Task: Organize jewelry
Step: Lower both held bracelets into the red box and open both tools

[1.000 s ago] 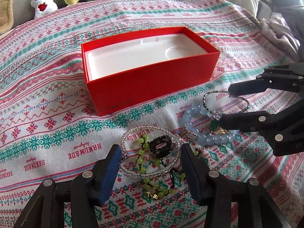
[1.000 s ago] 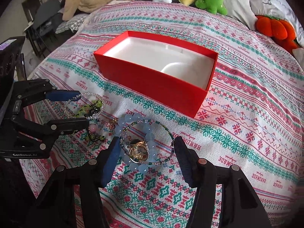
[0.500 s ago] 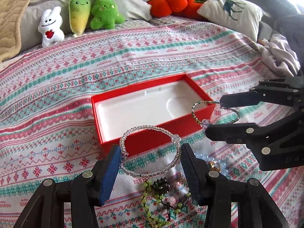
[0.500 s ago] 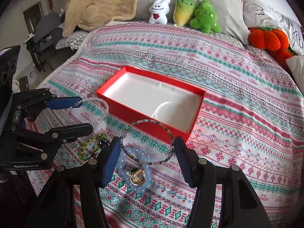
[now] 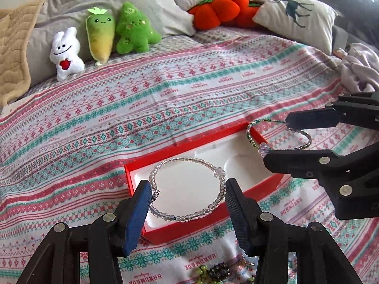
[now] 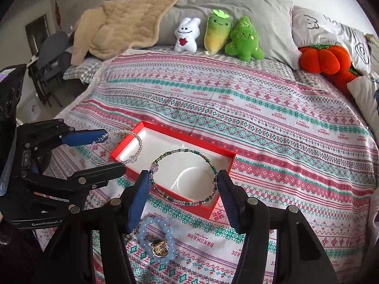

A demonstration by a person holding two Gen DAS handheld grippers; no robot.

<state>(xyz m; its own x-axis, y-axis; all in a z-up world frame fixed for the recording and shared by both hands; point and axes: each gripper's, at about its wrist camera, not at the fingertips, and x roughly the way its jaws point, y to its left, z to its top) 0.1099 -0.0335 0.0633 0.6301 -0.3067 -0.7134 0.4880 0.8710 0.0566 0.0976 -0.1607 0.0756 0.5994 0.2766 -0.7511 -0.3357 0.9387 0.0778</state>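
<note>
Two claws hang above a bed covered with a patterned blanket (image 6: 272, 123), each clamped on a bracelet. Left claw (image 5: 187, 200) grips a clear beaded bracelet (image 5: 189, 216) across its width, the loop stretched between both pads over the near part of the open red box (image 5: 203, 228). Right claw (image 6: 183, 187) clamps a green-and-clear beaded bracelet (image 6: 189, 152) the same way, above the box's white insert. On the blanket just before the box lie a pale blue bead bracelet (image 6: 144, 230) around a gold ring (image 6: 160, 248), and a dark tangle of green beads (image 5: 213, 271).
</note>
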